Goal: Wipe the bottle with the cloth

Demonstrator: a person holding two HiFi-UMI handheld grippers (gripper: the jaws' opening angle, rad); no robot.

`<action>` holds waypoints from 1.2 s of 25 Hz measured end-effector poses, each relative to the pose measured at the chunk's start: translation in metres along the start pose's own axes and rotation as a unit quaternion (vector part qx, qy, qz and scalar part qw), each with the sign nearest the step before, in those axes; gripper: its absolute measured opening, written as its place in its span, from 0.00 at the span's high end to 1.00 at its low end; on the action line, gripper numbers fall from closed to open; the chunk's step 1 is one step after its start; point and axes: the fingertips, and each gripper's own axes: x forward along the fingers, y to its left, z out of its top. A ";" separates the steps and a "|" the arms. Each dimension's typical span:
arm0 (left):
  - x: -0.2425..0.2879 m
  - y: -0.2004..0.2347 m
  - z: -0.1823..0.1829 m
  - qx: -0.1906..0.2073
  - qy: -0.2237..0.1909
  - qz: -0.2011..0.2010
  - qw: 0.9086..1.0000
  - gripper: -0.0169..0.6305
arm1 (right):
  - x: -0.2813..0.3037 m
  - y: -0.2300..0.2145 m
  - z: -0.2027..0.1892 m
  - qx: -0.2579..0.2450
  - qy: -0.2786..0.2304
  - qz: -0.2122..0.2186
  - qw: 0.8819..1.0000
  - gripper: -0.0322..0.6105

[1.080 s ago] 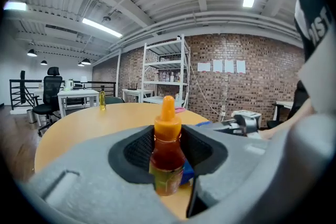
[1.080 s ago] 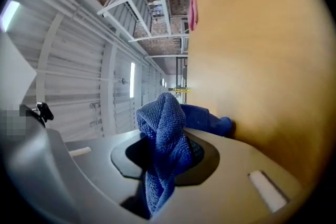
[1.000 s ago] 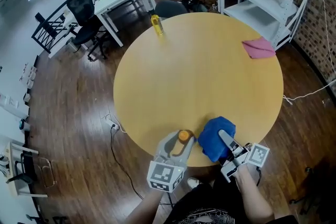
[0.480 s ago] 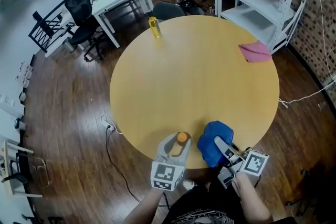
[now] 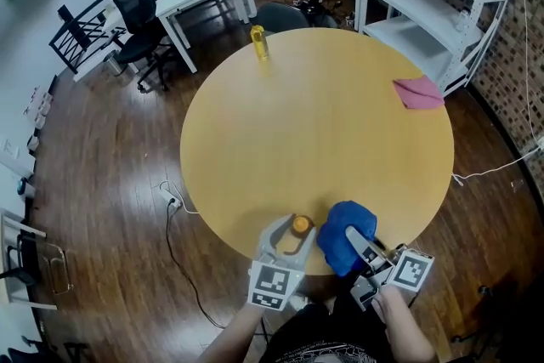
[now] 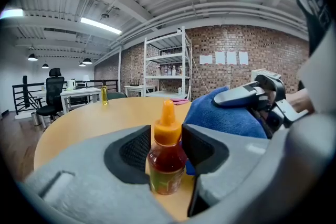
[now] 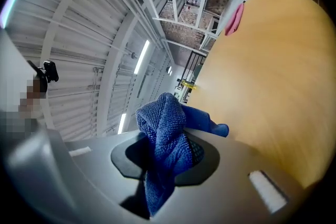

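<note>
Head view: my left gripper (image 5: 294, 230) reaches onto the round table (image 5: 314, 115) at its 6 o'clock edge. The small orange-capped bottle (image 5: 300, 224) stands upright between its jaws. I keep it that near the rim so that both tools reach it without a stretch. My right gripper (image 5: 355, 236) comes in from 5 o'clock with the blue cloth (image 5: 342, 224) bunched against the bottle's right side, which I judge is where the wiping goes on. A yellow bottle (image 5: 258, 41) at 11 o'clock and a pink cloth (image 5: 418, 92) at 2 o'clock sit well apart from this work.

Left gripper view: the jaws have just been opening. The pads flank the bottle (image 6: 167, 157) closely on either side but do not seem to press it, so it rests on its own base. I take this as steadying it, not lifting it. The cloth (image 6: 226, 115) fills the 2 o'clock side, just beside the cap.

Right gripper view: the jaws are clamped on a fold of the cloth (image 7: 164, 136). The loose end sticks out ahead, so soft fabric and not plastic meets the bottle.
</note>
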 end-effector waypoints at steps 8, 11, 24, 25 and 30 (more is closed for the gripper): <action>-0.028 0.006 -0.006 -0.020 -0.010 0.009 1.000 0.70 | -0.001 0.015 -0.006 -0.095 0.017 -0.047 0.994 0.82; -0.046 0.003 0.001 -0.037 -0.025 0.015 0.999 0.70 | -0.002 0.025 -0.008 -0.179 0.016 -0.087 0.980 0.83; -0.092 -0.015 0.035 -0.093 -0.067 0.029 0.993 0.97 | 0.001 0.064 -0.023 -0.447 0.009 -0.205 0.870 0.83; -0.091 -0.015 0.034 -0.093 -0.065 0.028 0.993 0.97 | 0.001 0.065 -0.024 -0.451 0.008 -0.206 0.868 0.83; -0.086 -0.009 0.037 -0.099 -0.068 0.033 0.992 0.97 | 0.000 0.066 -0.023 -0.459 0.004 -0.208 0.864 0.83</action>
